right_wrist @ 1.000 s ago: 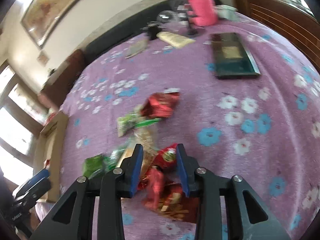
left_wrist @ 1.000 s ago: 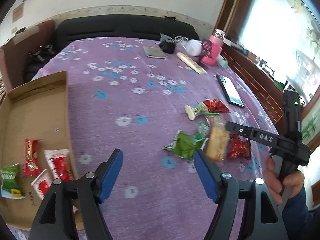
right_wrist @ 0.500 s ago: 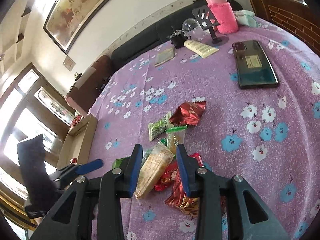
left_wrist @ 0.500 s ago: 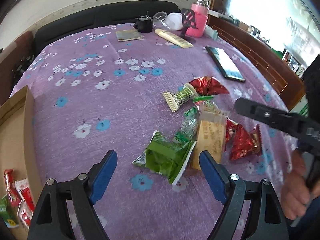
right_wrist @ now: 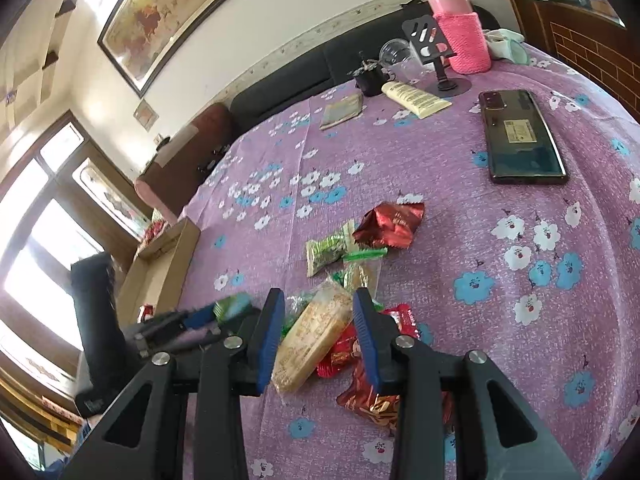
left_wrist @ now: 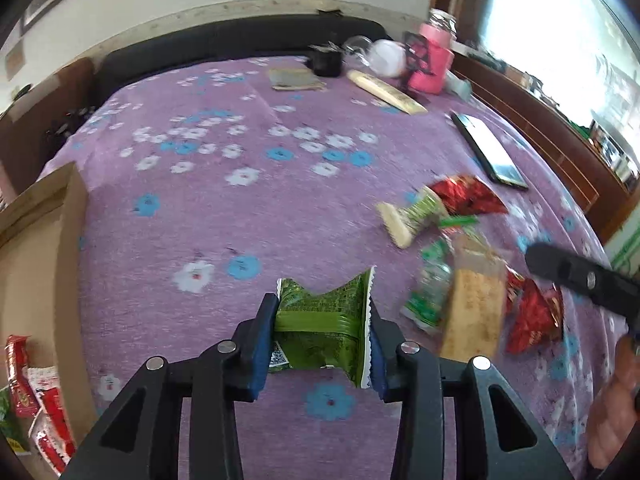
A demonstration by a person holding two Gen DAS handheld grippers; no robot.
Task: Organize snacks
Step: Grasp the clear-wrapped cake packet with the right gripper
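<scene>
My left gripper is closing, and its blue pads press the sides of a crumpled green snack packet on the purple flowered cloth. The right wrist view shows that left gripper low at the left. My right gripper hovers over the snack pile with its jaws opening slightly. A beige cracker packet lies on the cloth between its fingers, and the pads do not press it. Red packets lie beside it. The cardboard box at the left holds several red packets.
More snacks lie beyond the pile: a green-and-white packet and a red foil packet. A phone, a cream tube, a pink bottle and a phone stand sit at the far right. A dark sofa runs behind the table.
My left gripper moved forward and down onto the green packet and its wide jaws closed onto it. The right gripper tilted up early on, then stayed over the pile.
</scene>
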